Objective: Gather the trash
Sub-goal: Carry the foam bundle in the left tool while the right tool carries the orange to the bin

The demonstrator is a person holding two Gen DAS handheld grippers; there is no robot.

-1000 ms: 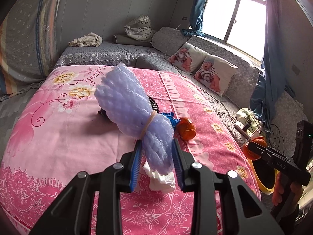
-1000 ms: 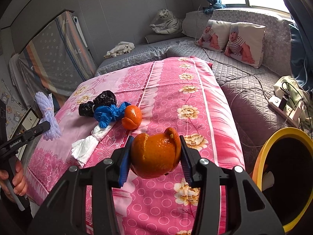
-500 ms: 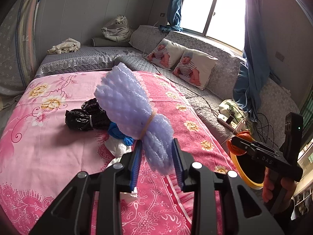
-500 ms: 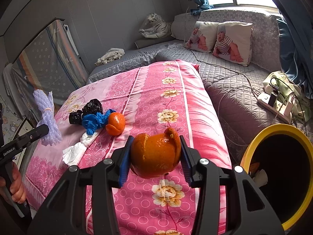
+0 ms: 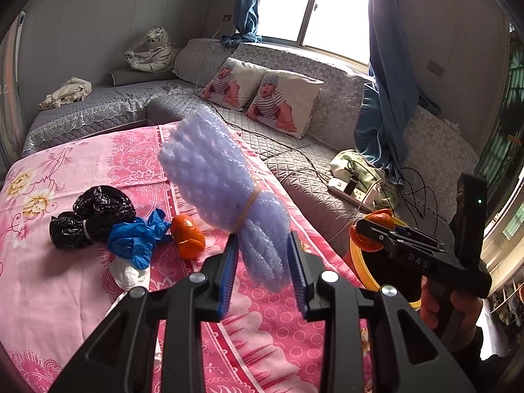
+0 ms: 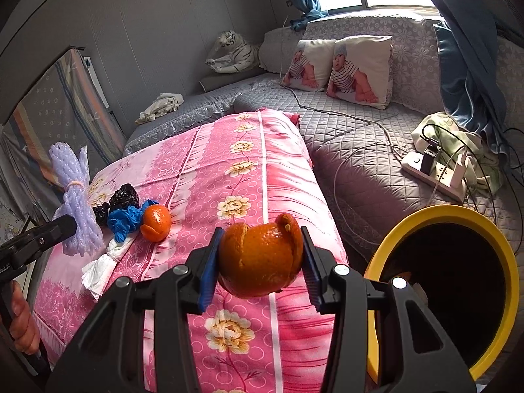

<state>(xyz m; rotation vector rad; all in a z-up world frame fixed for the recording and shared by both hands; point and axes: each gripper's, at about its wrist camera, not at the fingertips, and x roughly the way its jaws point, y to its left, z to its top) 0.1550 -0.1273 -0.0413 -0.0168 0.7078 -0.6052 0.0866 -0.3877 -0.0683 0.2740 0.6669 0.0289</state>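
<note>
The yellow-rimmed bin [image 6: 439, 216] is cut off at the frame's right edge, its inside too dark to read. The left gripper [image 5: 263, 271] is clenched on a lilac foam-net bundle [image 5: 222, 190], whose long axis rises away from the fingers, leaning up and left above the pink bed [image 5: 65, 288]. The right gripper [image 6: 260, 260] grasps an orange peel [image 6: 262, 258] over the bed's right edge, just beside the bin. On the bed lie black bags [image 5: 95, 216], a blue glove [image 5: 137, 239], another orange peel [image 5: 188, 235] and a white tissue [image 5: 131, 275], with bare cover around them.
</note>
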